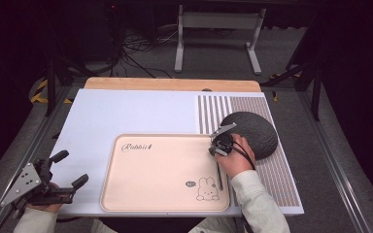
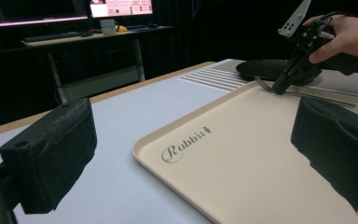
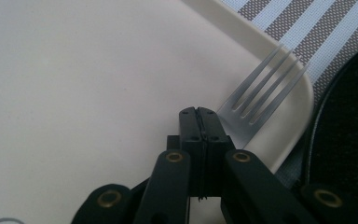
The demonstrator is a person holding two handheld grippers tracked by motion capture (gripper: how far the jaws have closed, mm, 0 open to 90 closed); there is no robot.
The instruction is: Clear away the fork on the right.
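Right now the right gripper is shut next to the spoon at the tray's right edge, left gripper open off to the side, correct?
Nearly. The utensil is a fork, not a spoon: the right gripper view shows its four tines resting over the tray rim. The rest holds: the right gripper has its jaws shut beside it at the tray's right edge, and the left gripper is open, off to the side.

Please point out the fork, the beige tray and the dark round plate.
fork (image 3: 256, 91), right gripper view, on the tines over the tray's corner.
beige tray (image 1: 145, 170), high view, on its bare floor.
dark round plate (image 1: 257, 133), high view, on its top surface.
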